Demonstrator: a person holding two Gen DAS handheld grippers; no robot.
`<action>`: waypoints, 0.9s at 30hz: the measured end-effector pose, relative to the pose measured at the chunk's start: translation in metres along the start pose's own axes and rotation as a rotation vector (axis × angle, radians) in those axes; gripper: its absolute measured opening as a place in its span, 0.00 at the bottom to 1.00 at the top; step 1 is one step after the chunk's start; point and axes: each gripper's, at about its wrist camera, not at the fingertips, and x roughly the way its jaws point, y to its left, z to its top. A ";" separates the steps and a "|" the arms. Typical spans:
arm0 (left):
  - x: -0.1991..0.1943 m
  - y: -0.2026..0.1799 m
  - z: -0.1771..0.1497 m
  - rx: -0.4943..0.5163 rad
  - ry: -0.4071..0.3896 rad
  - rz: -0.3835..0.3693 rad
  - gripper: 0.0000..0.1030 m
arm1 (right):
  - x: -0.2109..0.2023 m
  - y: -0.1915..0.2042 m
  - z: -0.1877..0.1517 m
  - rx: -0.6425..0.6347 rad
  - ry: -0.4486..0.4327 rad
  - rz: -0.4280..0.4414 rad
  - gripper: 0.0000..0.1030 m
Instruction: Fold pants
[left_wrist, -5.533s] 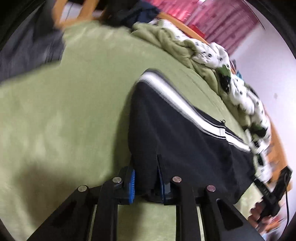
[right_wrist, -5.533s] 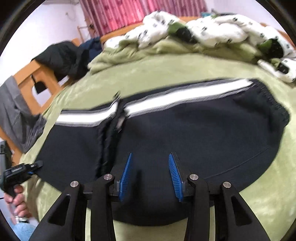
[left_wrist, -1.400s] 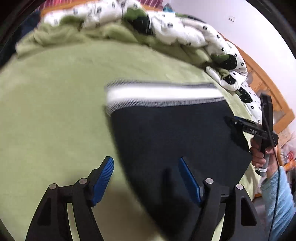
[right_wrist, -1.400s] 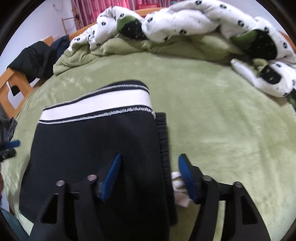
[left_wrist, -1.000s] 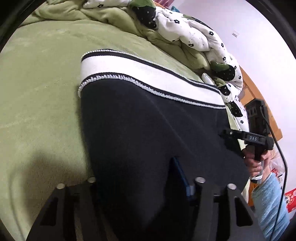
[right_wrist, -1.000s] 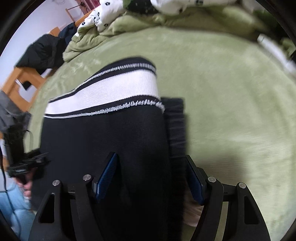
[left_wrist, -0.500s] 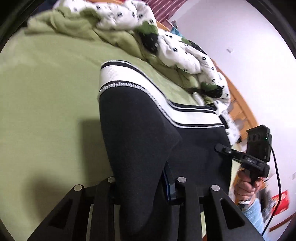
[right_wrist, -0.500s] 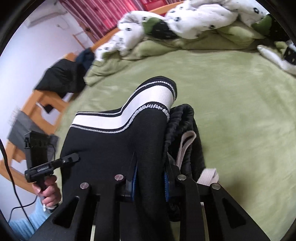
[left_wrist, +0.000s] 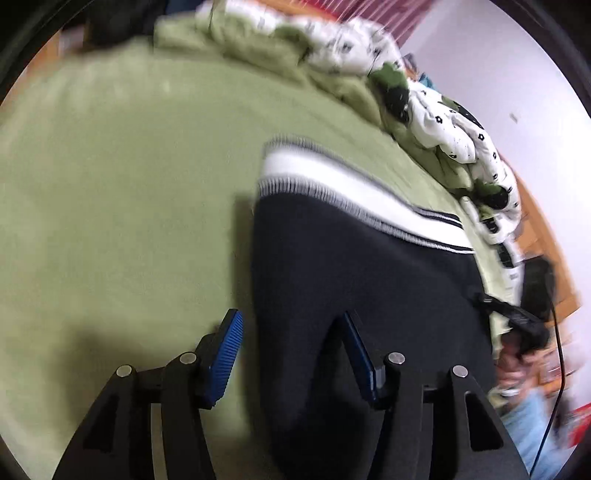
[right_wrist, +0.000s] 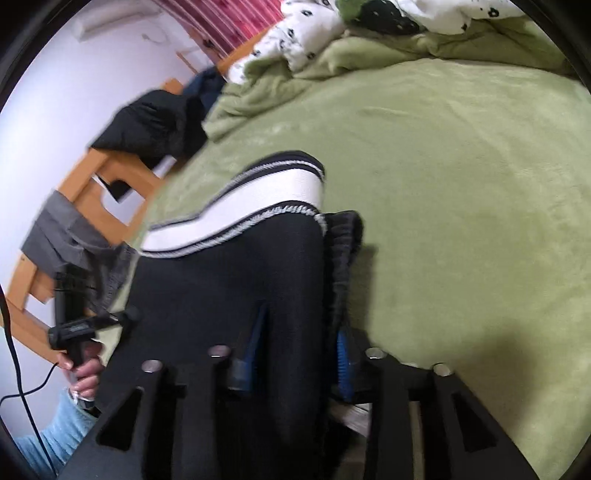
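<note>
The black pants (left_wrist: 369, 266) with a white stripe lie folded on the green blanket (left_wrist: 122, 206), and both grippers are at the near edge of the fold. The left gripper (left_wrist: 291, 350) is opening, its blue pads standing off the cloth that rises between them. The right gripper (right_wrist: 299, 350) is opening too, with a ridge of pants between its pads; whether they press on it I cannot tell.

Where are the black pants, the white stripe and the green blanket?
black pants (left_wrist: 369, 280), left wrist view, dark cloth panel
white stripe (right_wrist: 266, 206), right wrist view, band middle
green blanket (right_wrist: 461, 184), right wrist view, bare surface
</note>
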 end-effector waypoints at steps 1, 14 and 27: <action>-0.011 -0.006 0.002 0.047 -0.041 0.029 0.51 | -0.008 0.008 0.001 -0.056 -0.013 -0.055 0.48; 0.061 -0.061 0.053 0.249 -0.107 0.239 0.64 | 0.055 0.072 0.048 -0.295 -0.116 -0.241 0.38; 0.076 -0.057 0.048 0.269 -0.128 0.250 0.70 | 0.059 0.060 0.046 -0.247 -0.132 -0.207 0.33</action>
